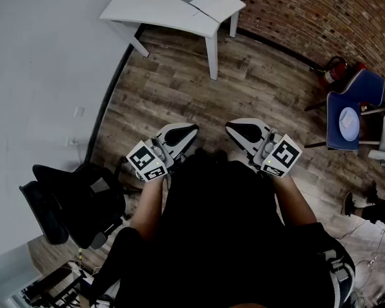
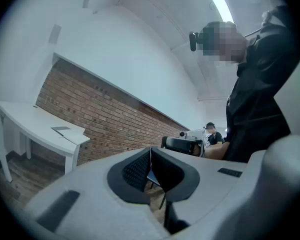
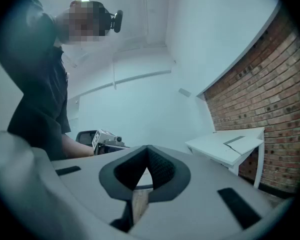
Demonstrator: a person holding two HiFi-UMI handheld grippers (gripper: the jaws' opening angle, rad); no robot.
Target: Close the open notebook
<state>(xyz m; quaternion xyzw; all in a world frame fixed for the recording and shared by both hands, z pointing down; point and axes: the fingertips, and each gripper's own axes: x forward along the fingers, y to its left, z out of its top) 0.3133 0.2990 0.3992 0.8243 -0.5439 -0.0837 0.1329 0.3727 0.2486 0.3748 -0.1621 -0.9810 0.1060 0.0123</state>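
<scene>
A white desk (image 1: 155, 8) stands on the wooden floor (image 1: 256, 88), in the corner between a white wall (image 1: 38, 56) and a brick wall (image 1: 321, 11). The open notebook (image 1: 212, 2) lies at the desk's end near the bricks (its pages are too small to make out). The left claw (image 1: 179, 133) and the right claw (image 1: 244, 132) are both clenched on nothing, close to the person's body and well apart from the desk. A blue chair (image 1: 346, 117) stands at the right side.
</scene>
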